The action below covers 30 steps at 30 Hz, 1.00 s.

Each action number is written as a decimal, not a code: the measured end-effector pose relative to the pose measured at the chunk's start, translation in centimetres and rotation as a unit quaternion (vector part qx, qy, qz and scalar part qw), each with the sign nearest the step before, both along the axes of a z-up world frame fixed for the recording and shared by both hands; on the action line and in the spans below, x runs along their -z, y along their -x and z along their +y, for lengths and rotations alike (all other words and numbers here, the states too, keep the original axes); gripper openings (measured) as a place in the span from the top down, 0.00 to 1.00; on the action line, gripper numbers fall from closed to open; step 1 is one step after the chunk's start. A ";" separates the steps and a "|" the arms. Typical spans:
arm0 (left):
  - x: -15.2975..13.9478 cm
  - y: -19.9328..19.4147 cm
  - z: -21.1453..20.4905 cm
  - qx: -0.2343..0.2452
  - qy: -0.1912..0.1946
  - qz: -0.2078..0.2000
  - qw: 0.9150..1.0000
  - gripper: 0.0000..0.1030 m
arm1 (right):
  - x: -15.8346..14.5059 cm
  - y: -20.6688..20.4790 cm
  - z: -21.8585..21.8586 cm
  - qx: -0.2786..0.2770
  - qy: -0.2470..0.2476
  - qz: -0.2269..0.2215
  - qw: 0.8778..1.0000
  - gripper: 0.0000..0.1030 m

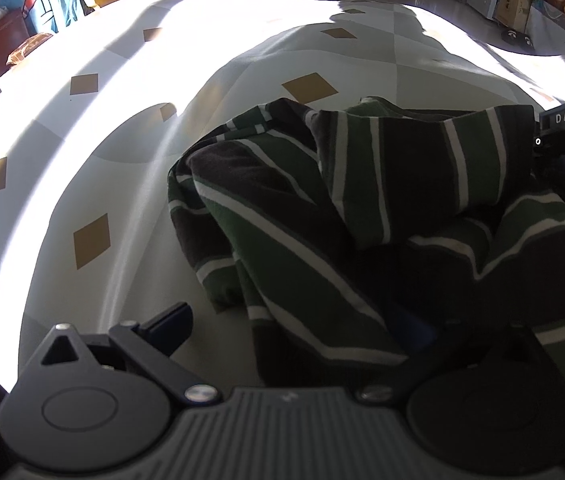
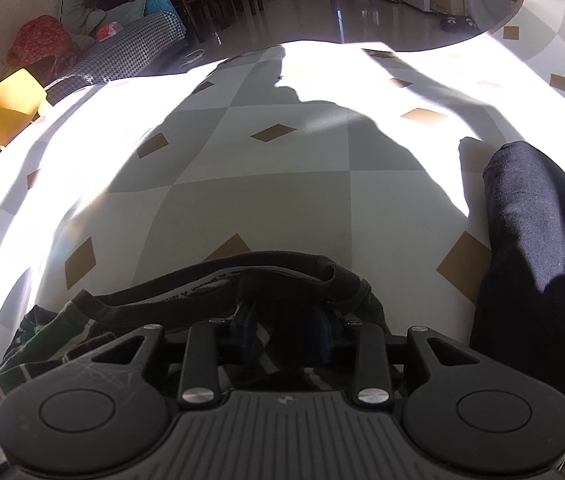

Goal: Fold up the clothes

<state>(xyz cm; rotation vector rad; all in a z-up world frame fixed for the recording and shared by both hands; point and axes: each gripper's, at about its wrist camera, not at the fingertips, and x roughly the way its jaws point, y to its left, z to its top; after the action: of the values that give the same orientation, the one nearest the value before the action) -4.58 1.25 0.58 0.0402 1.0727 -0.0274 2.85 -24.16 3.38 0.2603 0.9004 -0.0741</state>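
The striped garment (image 1: 322,216) is bunched on the tabletop (image 1: 122,128). Its dark collar edge is pinched between the narrowed fingers of the right tool (image 2: 286,332). The left tool (image 1: 294,332) is spread wide, 1 finger buried under cloth. A dark folded cloth (image 2: 542,248) lies right of the garment; a yellow chair (image 2: 6,108) stands beyond it.

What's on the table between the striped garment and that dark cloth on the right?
Nothing: in the right wrist view, only bare patterned tablecloth separates the striped garment from the dark folded cloth.

The right tongs (image 2: 285,330) pinch the striped garment's (image 2: 62,324) dark collar over the tablecloth (image 2: 262,200).
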 end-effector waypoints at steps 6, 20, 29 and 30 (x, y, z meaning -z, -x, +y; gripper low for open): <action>-0.1 0.9 0.0 0.006 0.001 0.015 1.000 0.00 | -2.2 1.5 -0.1 -0.042 -0.032 -0.035 0.998 0.63; -2.1 0.6 1.9 -0.032 0.044 -0.030 0.998 0.00 | -3.2 3.9 3.0 -0.207 -0.088 -0.036 0.974 0.53; -3.3 -0.9 3.6 -0.062 0.083 -0.057 0.993 0.00 | -2.2 5.0 5.7 -0.282 -0.044 -0.023 0.958 0.53; -3.4 -1.1 3.8 -0.065 0.092 -0.057 0.992 0.00 | -2.1 5.1 5.9 -0.290 -0.042 -0.022 0.956 0.56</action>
<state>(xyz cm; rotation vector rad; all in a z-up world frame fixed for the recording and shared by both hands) -3.50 5.07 3.93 -0.1928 0.9537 -0.0059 -2.28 -18.24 5.51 0.0675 0.9061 0.5141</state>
